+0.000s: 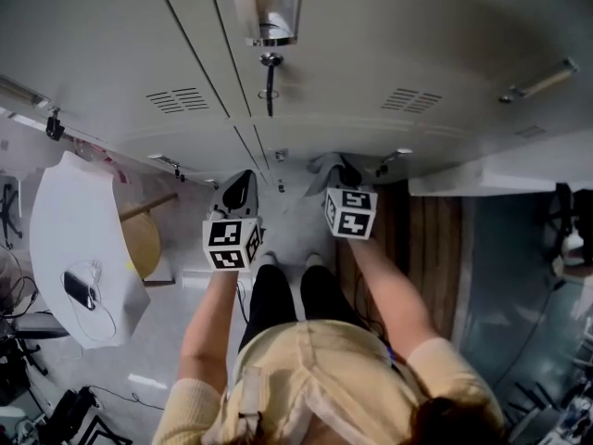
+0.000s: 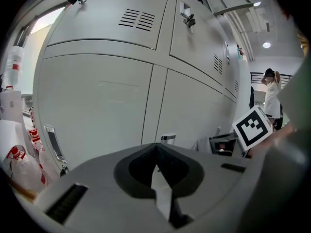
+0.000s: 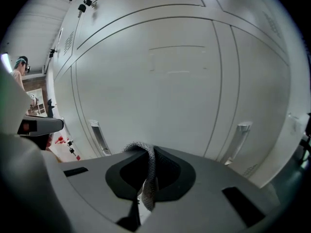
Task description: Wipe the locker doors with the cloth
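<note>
The grey locker doors [image 1: 371,54] fill the top of the head view and stand close ahead in both gripper views [image 2: 97,106] [image 3: 170,81]. My right gripper [image 1: 345,168] is low down by the lower doors and is shut on a grey cloth [image 1: 324,164]. In the right gripper view the cloth [image 3: 147,171] loops up over the jaw tips, short of the door. My left gripper [image 1: 239,185] hangs beside it at the same height, shut with nothing in it [image 2: 156,166], a little back from the lockers.
A key hangs in a lock [image 1: 270,89] on an upper door. Door handles [image 3: 240,136] [image 3: 97,136] jut from the lower doors. A white table [image 1: 79,248] and a wooden stool [image 1: 139,239] stand left. Red-and-white bags [image 2: 19,164] lie left; a person [image 2: 270,98] stands far off.
</note>
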Motion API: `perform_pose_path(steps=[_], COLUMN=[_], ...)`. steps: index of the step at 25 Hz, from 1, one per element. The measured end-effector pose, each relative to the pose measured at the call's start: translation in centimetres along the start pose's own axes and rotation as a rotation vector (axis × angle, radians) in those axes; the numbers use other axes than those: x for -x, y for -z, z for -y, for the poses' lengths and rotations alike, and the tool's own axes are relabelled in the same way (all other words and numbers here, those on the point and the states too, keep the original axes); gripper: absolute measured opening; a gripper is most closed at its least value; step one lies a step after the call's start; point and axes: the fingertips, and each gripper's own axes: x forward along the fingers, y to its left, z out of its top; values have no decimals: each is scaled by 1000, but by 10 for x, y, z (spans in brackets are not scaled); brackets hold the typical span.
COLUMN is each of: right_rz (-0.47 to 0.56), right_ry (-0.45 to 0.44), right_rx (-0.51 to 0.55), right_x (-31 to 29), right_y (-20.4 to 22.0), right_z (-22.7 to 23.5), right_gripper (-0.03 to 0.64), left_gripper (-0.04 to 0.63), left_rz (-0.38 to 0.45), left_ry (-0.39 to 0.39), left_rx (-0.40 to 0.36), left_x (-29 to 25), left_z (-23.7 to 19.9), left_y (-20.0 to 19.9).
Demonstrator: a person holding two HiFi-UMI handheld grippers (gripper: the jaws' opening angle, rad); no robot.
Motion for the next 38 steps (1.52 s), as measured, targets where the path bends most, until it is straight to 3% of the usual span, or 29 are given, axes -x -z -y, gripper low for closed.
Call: perform_pose_path(steps=[10, 17, 27, 38], right_rz=[-14, -18, -26, -67], right_ry=[112, 122, -14, -179], right_rx=[-30, -54, -55, 0], right_x=[7, 15, 29, 13], right_y=[9, 13, 22, 33], right_z=[70, 85, 23, -64], right_gripper=[6, 6, 6, 6], left_gripper=[-12, -12, -12, -12], left_rz=[-25, -23, -22, -40], left_ry=[67, 80, 12, -114], left_rx=[-35, -42, -9, 49], left_x=[-28, -31, -15, 24], left_z=[38, 50, 22, -25], left_y=[-2, 0, 11, 41])
